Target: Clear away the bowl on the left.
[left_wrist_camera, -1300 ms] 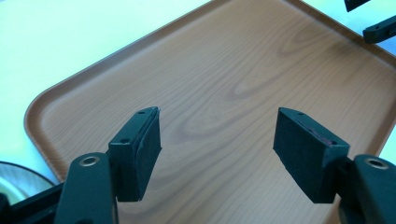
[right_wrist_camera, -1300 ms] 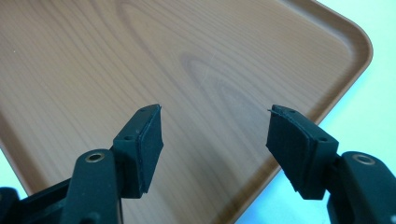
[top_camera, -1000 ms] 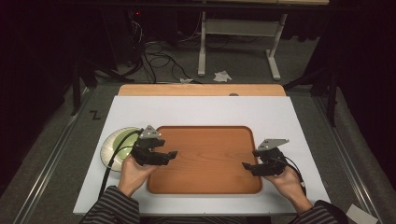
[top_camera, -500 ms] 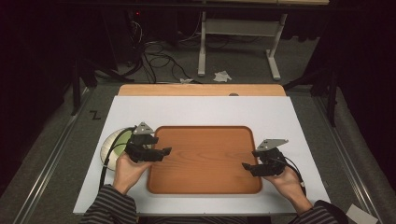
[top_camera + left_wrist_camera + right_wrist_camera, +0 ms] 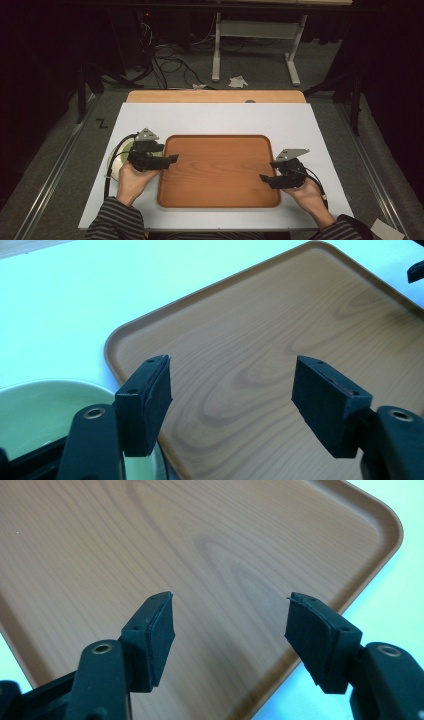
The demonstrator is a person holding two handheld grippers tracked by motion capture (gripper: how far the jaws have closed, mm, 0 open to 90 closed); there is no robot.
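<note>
Plate [image 5: 121, 156] | left gripper [image 5: 170, 159] has drawn back over it, jaws apart, empty | right gripper [image 5: 265, 178] unmoved over tray [image 5: 220, 200], jaws apart | grasp likely next

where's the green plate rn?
High view: green plate lies on the white board, against the wooden tray's left edge, under the left claw.

Your white table [image 5: 220, 120] sits lit in a dark room, grey carpet floor [image 5: 60, 150] around it. Beyond the table's far edge you've got a white desk frame [image 5: 252, 47], tangled cables [image 5: 165, 57] left of that frame, crumpled paper [image 5: 238, 81] on the floor between frame and table. Black surroundings either side of the table.
</note>
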